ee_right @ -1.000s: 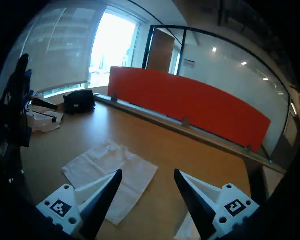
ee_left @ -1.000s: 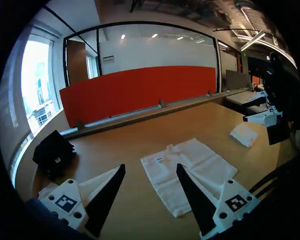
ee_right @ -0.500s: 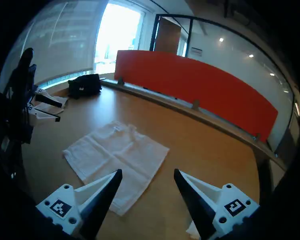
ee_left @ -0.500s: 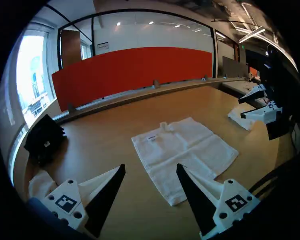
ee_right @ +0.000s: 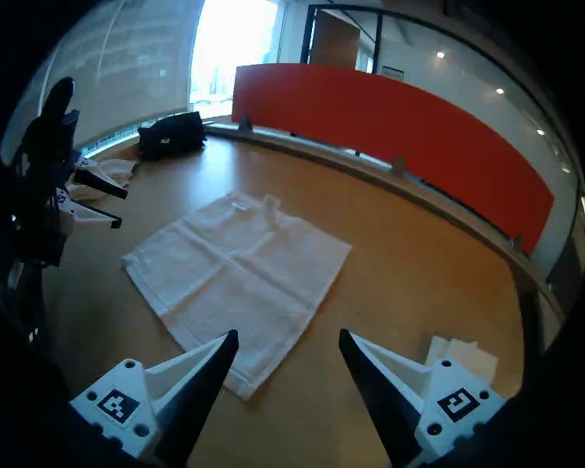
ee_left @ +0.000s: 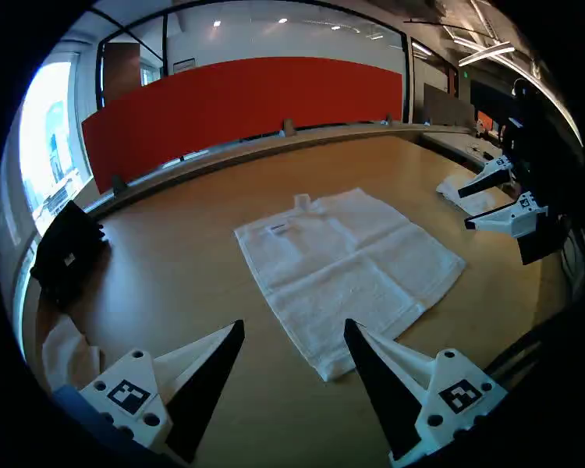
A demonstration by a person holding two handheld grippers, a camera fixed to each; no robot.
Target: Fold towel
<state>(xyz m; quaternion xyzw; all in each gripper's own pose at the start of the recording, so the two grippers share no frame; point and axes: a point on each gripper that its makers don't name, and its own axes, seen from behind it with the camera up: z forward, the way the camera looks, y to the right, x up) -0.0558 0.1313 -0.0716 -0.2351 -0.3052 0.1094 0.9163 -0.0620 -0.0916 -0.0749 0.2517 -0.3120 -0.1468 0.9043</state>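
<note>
Currently, towel (ee_left: 347,269): flat, unfolded, ready for pickup.
Left gripper (ee_left: 292,323): spread, empty, over near corner.
Right gripper (ee_right: 287,333): spread, empty.

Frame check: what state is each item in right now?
White terry towel: spread flat, unfolded, on the wooden table.
Left gripper: open, holding nothing.
Right gripper: open, holding nothing.
Small white cloth: folded, on the table.
Black fabric bag: slumped at the table's edge.

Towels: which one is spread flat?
The large white towel mid-table, lying open. The small folded towel and the crumpled cloth near the black bag sit bunched at the sides.
</note>
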